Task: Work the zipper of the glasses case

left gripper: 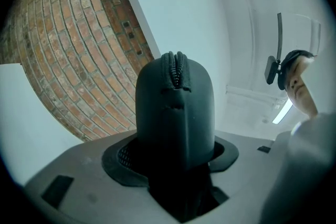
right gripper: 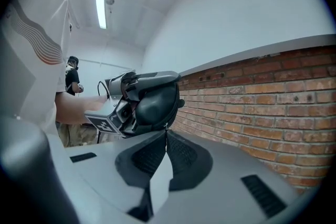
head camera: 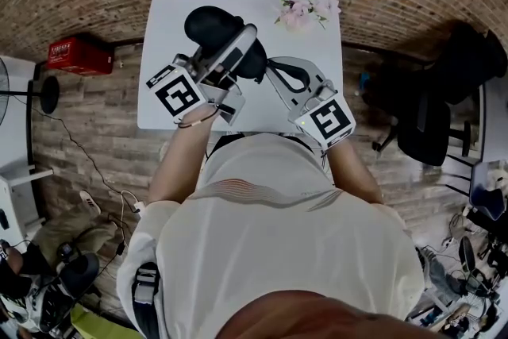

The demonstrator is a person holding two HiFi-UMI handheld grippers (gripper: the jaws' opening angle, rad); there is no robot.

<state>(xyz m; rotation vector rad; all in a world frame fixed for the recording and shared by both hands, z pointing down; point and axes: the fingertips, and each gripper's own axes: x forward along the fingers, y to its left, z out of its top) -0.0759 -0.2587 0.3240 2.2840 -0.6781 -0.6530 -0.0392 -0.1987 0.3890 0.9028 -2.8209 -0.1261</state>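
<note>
Closest to the lens, the glasses case (left gripper: pixel 176 107) rose between your left gripper's (left gripper: pixel 173 156) jaws, which were clamped wide on its sides. Its zipper (left gripper: pixel 177 70) ran over the rounded top. Your right gripper (right gripper: pixel 167 135) had its jaws pressed together, with the tips touching the case's end; whether they pinched a pull tab was too small to tell. You held the case above the white table (head camera: pixel 163 52). Beyond the case, at the table's far edge, lay pink flowers (head camera: pixel 305 8).
</note>
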